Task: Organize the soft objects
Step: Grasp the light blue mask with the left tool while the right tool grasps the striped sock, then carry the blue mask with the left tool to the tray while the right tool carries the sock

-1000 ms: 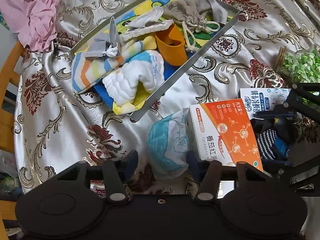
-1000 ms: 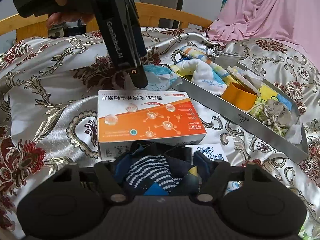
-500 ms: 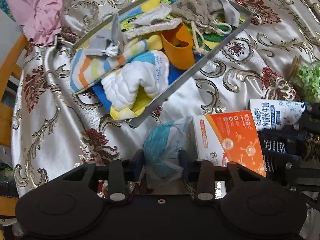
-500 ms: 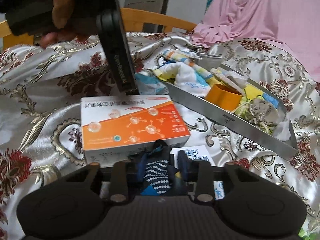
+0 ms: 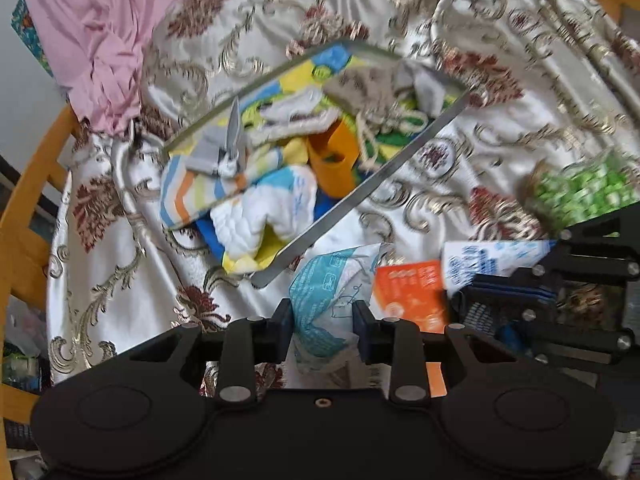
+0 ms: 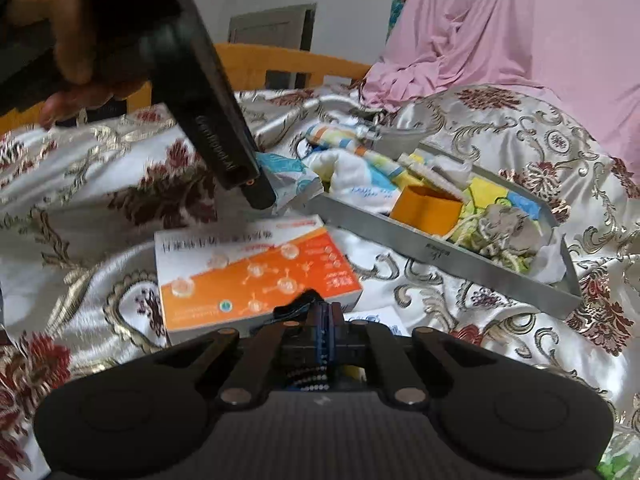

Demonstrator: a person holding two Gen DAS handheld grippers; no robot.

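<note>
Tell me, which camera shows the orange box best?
The right wrist view. There the orange box lies with its whole printed top in sight, only its near edge hidden by the right hand-held gripper. The left wrist view shows just a blurry orange piece of it, tucked behind the left hand-held gripper.

- Bedspread [image 5: 400, 200]: glossy satin cloth with woven gold and maroon scrollwork.
- Tray [image 6: 448, 256]: dull brushed metal, smooth wall.
- Orange box [image 6: 256, 276]: smooth, slightly shiny printed card.
- Teal-and-white packet [image 5: 324, 300]: crinkled, shiny plastic film.
- White quilted cloth [image 5: 260, 216] at the tray's near corner: soft, matt.
- Pink drape [image 6: 500, 36]: matt cloth.
- Bed frame [image 5: 24, 216]: smooth varnished wood.
- Sock [image 6: 312, 380]: knitted, dotted, matt.
</note>
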